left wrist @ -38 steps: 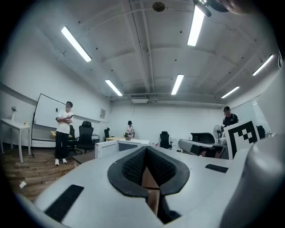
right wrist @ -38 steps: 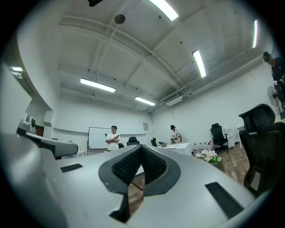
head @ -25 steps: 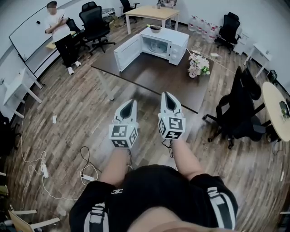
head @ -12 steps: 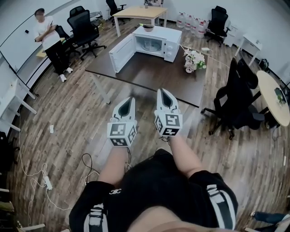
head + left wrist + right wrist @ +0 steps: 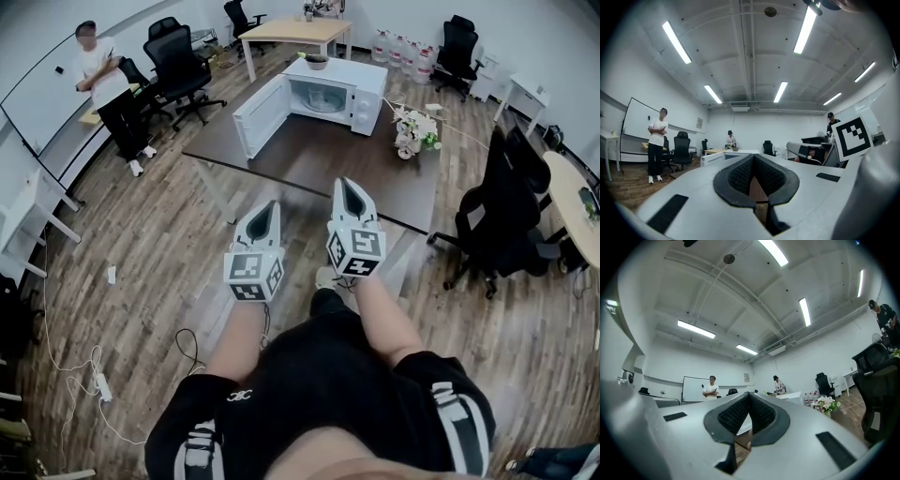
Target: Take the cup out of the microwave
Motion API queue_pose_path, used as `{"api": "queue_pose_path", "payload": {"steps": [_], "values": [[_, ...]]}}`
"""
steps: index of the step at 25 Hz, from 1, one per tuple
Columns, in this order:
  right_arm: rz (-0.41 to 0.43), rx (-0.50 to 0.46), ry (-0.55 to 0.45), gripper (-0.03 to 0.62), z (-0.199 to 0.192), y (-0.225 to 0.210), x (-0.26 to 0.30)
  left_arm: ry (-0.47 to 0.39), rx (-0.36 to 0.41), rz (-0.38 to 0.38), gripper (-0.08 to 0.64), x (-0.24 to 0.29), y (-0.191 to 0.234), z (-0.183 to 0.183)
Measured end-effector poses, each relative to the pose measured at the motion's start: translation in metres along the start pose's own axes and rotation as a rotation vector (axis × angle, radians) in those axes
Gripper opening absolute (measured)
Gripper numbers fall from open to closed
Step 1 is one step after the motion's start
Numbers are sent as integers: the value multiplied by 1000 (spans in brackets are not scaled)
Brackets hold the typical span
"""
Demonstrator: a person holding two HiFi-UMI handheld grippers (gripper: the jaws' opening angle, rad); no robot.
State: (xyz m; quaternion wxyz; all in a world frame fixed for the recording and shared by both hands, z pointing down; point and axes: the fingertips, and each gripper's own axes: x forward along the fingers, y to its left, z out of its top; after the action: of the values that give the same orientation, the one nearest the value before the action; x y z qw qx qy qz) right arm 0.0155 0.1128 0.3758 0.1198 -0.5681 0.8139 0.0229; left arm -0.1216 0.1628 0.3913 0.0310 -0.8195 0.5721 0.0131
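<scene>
The cup cannot be made out inside the microwave, which is standing with its door swung open on the table, well ahead of both grippers. The left gripper and right gripper are hovering side by side, short of the table's near edge. Each is keeping its jaws pressed together and is gripping nothing. Flowers are sitting ahead, off to the right gripper's right.
</scene>
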Motion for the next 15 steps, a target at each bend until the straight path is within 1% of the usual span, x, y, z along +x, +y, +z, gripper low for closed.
{"api": "queue_pose_path", "payload": {"steps": [2, 4, 7, 12, 15], "values": [[-1, 2, 2, 1, -8, -7, 21, 9, 8, 6, 3, 21, 13, -4], [1, -9, 10, 1, -16, -16, 44, 14, -1, 15, 3, 47, 27, -9], [-1, -8, 27, 0, -33, -35, 90, 29, -11, 19, 3, 95, 46, -17], [-1, 15, 59, 0, -55, -81, 194, 66, -13, 6, 3, 206, 74, -27], [-1, 13, 72, 0, -64, -108, 263, 72, -15, -1, 3, 279, 97, -24]]}}
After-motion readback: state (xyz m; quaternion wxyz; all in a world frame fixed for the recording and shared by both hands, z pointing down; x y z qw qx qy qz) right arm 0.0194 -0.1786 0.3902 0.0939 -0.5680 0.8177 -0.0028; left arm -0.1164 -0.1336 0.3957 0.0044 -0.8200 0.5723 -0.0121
